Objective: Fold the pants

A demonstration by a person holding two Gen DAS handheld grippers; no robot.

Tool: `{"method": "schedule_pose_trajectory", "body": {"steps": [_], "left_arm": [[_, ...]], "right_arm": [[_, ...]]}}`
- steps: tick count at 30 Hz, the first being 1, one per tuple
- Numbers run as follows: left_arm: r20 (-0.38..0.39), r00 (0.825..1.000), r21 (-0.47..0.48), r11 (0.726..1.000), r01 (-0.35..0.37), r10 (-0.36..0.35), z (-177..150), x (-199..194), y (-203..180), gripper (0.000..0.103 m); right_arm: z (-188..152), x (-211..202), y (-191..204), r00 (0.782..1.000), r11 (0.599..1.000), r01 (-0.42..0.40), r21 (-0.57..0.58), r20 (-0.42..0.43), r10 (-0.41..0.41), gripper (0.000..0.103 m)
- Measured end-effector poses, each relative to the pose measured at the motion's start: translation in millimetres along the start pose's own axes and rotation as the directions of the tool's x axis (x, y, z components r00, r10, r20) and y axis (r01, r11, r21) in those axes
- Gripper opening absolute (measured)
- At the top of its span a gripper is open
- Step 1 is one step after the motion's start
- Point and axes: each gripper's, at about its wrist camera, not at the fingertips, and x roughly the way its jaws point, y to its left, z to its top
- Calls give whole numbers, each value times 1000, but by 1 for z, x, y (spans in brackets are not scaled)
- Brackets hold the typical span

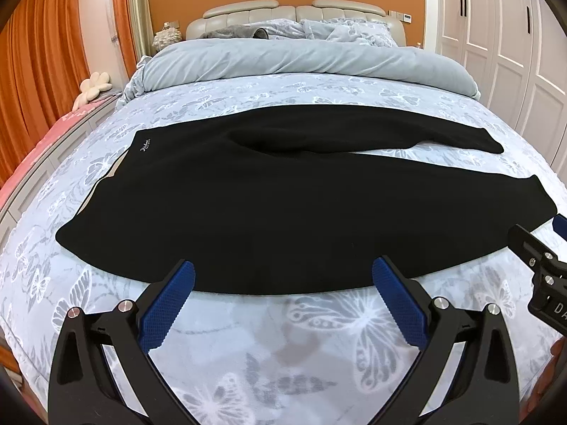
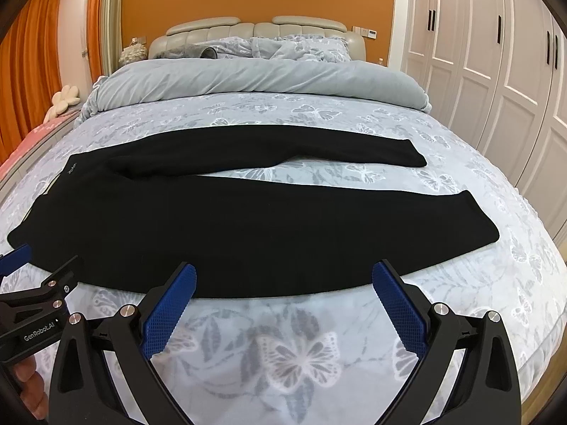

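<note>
Left gripper (image 1: 283, 283): black angular frame, 2 fingers faced with blue diamond-knurled pads (image 1: 166, 311), silver round fasteners at the joints. Jaws spread wide, nothing between them, tips over the near hem edge of the pants.

Right gripper (image 2: 283, 283): same build, same blue textured pads (image 2: 400, 304). Jaws spread wide, empty, tips at the near edge of the pants further toward the leg ends. Its side shows at the right edge of the left wrist view; the left unit shows at the left edge of the right wrist view, with part of a hand (image 2: 26, 382) below it.

Bed sheet (image 2: 297, 350): pale blue-grey cloth, soft matte surface, printed with white and grey butterflies and leaves. Covers the mattress under both grippers.

Pants (image 1: 269, 209): black, dense matte knit, laid flat crosswise on the sheet. Waist to the left with a small pale script mark (image 1: 144, 144) near the waistband; 2 legs run to the right, splitting into a narrow V, the far leg shorter in view with a shallow fold near the crotch.

Duvet (image 1: 304, 60): plain light grey-blue, rolled in a thick ridge beyond the pants.

Headboard (image 1: 294, 14): beige, padded, channel-tufted.

Wall: orange. Curtains (image 1: 42, 56): orange, pleated, left. Wardrobe doors (image 2: 496, 56): white, panelled, right.
</note>
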Motion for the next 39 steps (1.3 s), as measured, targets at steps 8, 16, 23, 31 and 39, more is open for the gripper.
{"method": "schedule_pose_trajectory", "body": {"steps": [8, 16, 23, 31, 39], "left_arm": [[-1, 1000, 2, 1000, 2, -2, 1, -1, 0, 98], [-6, 1000, 1, 1000, 2, -2, 2, 0, -2, 98], [-5, 1000, 2, 1000, -1, 1, 1, 0, -3, 98], [-8, 1000, 3, 1000, 0, 0, 1, 1, -3, 98], [-9, 1000, 2, 1000, -1, 1, 1, 1, -3, 98]], "right_arm": [[1, 2, -1, 1000, 1000, -1, 2, -3, 1, 98], [0, 3, 0, 1000, 1000, -2, 2, -5, 2, 98], [-1, 4, -1, 1000, 1000, -4, 1, -7, 4, 98], [-1, 6, 0, 1000, 1000, -5, 2, -9, 5, 98], [-1, 6, 0, 1000, 1000, -3, 2, -10, 3, 98]]}}
